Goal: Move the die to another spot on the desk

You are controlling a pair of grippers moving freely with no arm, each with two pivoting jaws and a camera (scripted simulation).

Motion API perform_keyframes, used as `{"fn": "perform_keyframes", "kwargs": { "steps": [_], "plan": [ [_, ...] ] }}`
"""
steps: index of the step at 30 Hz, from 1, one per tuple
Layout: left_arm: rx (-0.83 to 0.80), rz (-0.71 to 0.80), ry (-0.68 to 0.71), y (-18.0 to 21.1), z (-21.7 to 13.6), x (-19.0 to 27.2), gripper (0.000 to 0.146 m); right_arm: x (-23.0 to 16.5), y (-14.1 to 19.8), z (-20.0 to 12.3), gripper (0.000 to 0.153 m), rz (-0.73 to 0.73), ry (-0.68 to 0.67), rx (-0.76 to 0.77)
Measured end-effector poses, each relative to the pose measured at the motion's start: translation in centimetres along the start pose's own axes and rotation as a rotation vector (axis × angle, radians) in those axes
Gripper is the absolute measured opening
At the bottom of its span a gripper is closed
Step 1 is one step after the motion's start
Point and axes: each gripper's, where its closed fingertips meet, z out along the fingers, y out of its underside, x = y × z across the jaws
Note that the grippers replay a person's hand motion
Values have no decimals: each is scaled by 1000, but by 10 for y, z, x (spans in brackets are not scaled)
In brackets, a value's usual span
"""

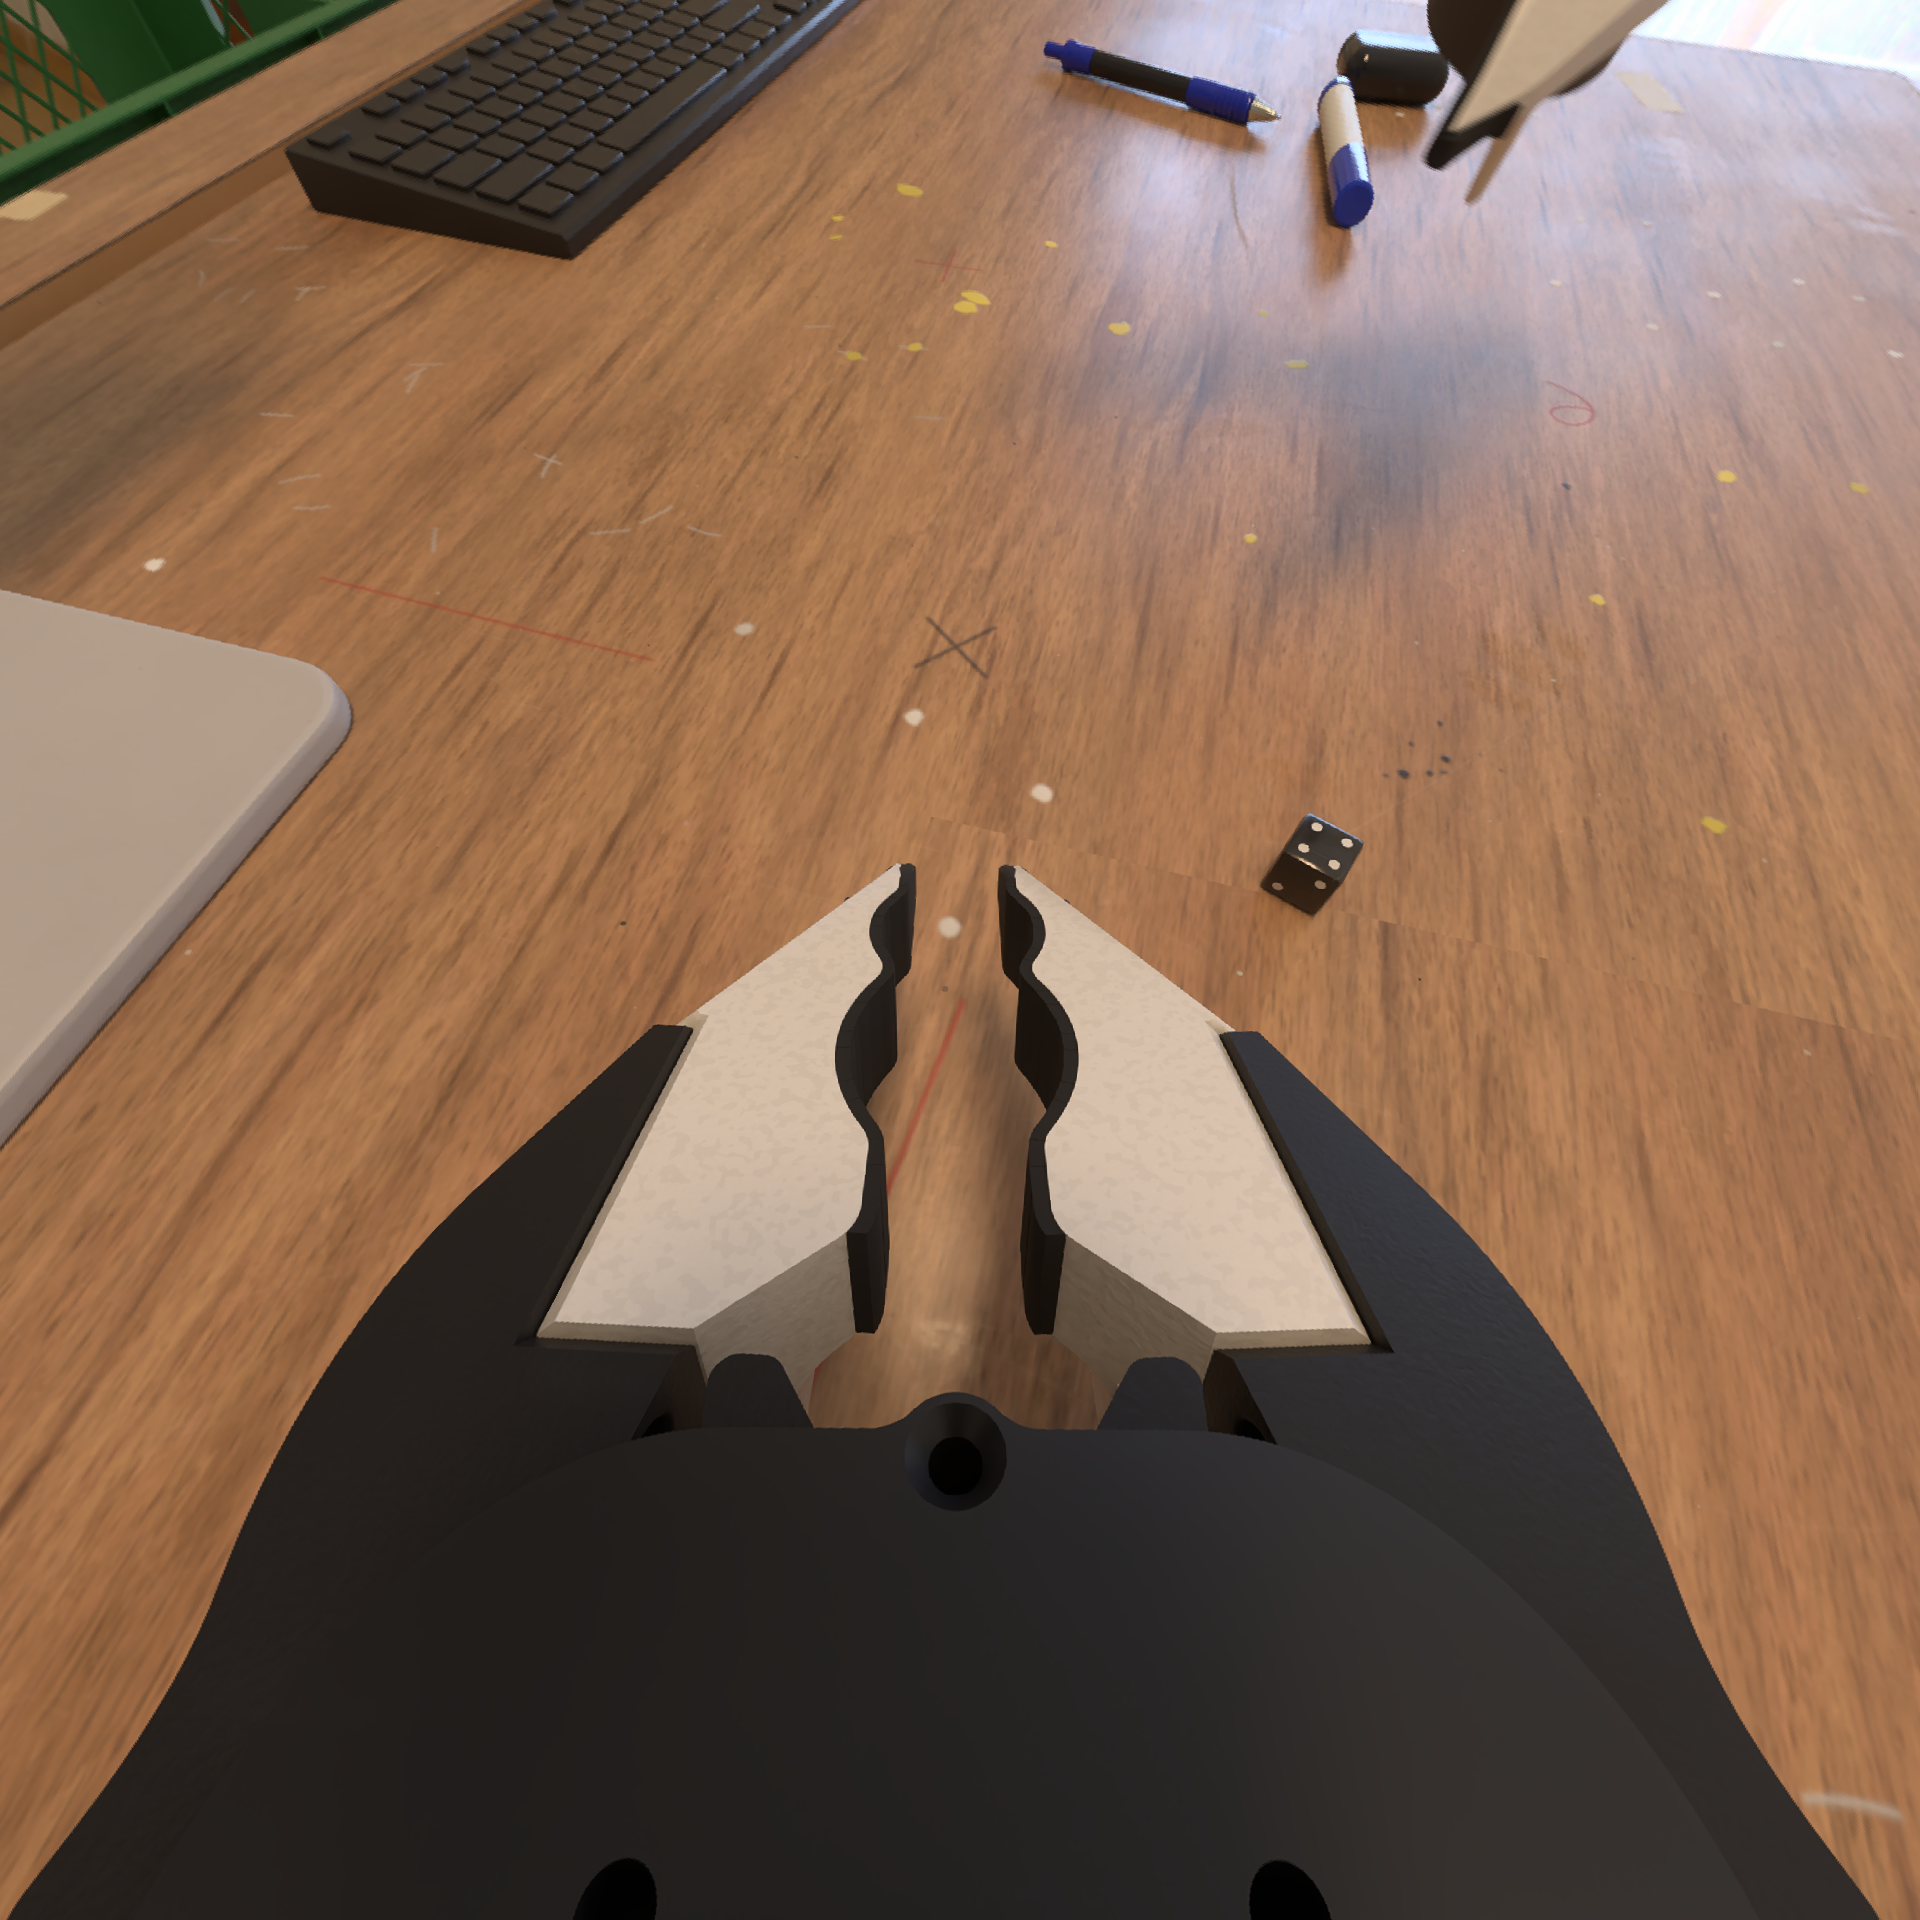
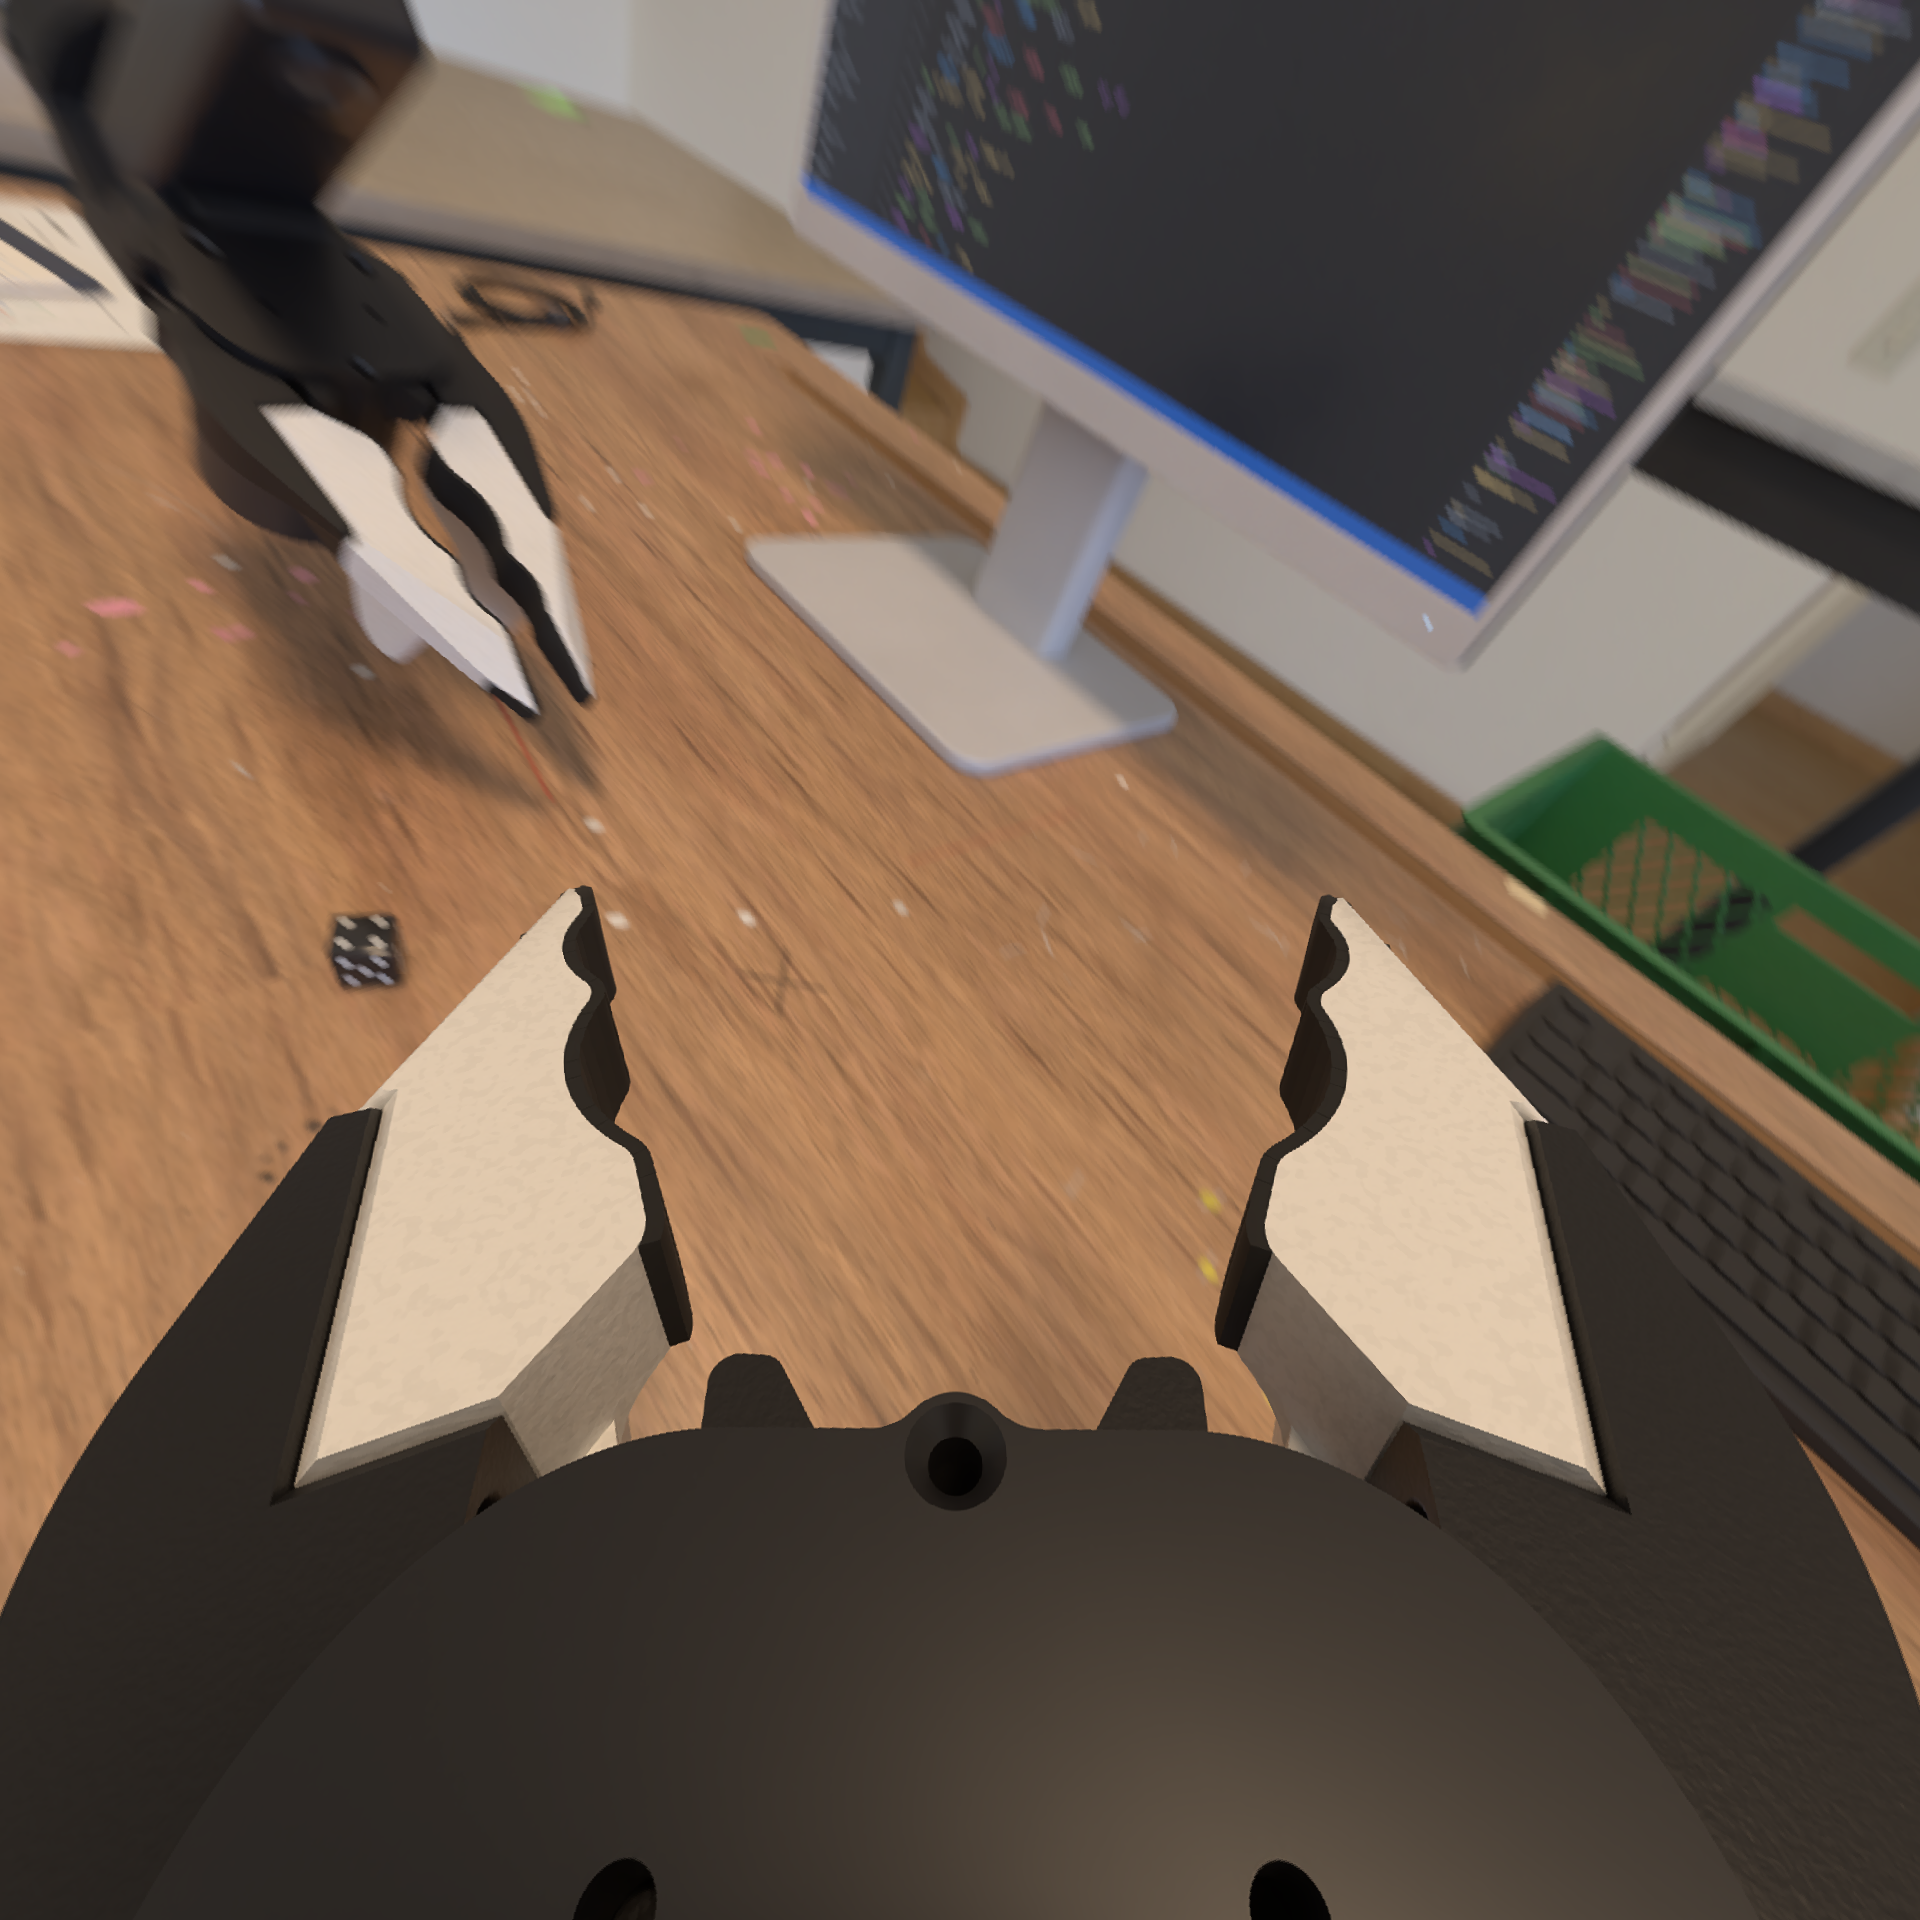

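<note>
The die (image 1: 1311,864) is small and black with white pips. It lies on the wooden desk (image 1: 1143,499), just ahead and to the right of my left gripper (image 1: 957,883). The left gripper's jaws are nearly together with a narrow gap and hold nothing. In the right wrist view the die (image 2: 366,951) lies to the left of my right gripper (image 2: 956,904), which is wide open and empty above the desk. The left gripper (image 2: 556,696) shows there beyond the die. The right gripper (image 1: 1475,166) shows at the left wrist view's top right.
A black keyboard (image 1: 561,114) lies at the back left, with a green crate (image 1: 83,94) behind it. A monitor (image 2: 1351,260) stands on a grey base (image 2: 956,655). A blue pen (image 1: 1158,81), a marker (image 1: 1343,156) and a black object (image 1: 1392,64) lie far ahead.
</note>
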Motion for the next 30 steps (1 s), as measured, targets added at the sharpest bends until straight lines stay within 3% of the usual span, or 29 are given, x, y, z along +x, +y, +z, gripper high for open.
{"fn": "perform_keyframes", "kwargs": {
  "steps": [4, 6, 12, 18, 22, 24, 28, 30],
  "plan": [
    [-8, 9, 0, 1, 1, 1, 16, 21, 34, -10, 122, 124, 23, -180],
    [-13, 17, -4, 1, 1, 1, 16, 15, 41, -12, 122, 239, -53, -164],
    [-23, 12, -2, 2, 2, 1, 16, 20, 59, -26, 131, 396, -10, -193],
    [-30, 6, 1, 3, 3, 1, 17, 1, 63, -19, 140, 381, -22, -271],
    [-25, 0, 5, 3, 3, 0, 17, -34, 43, -4, 142, 355, -138, -245],
    [-26, 1, 2, 3, 3, 0, 17, -50, 31, 6, 142, 317, -149, -206],
    [-29, 23, -2, 3, 3, 2, 17, -72, 28, 20, 143, 252, -167, -268],
    [-32, 40, -6, 3, 3, 4, 17, -82, 33, 21, 132, 266, -230, -316]
  ]
}}
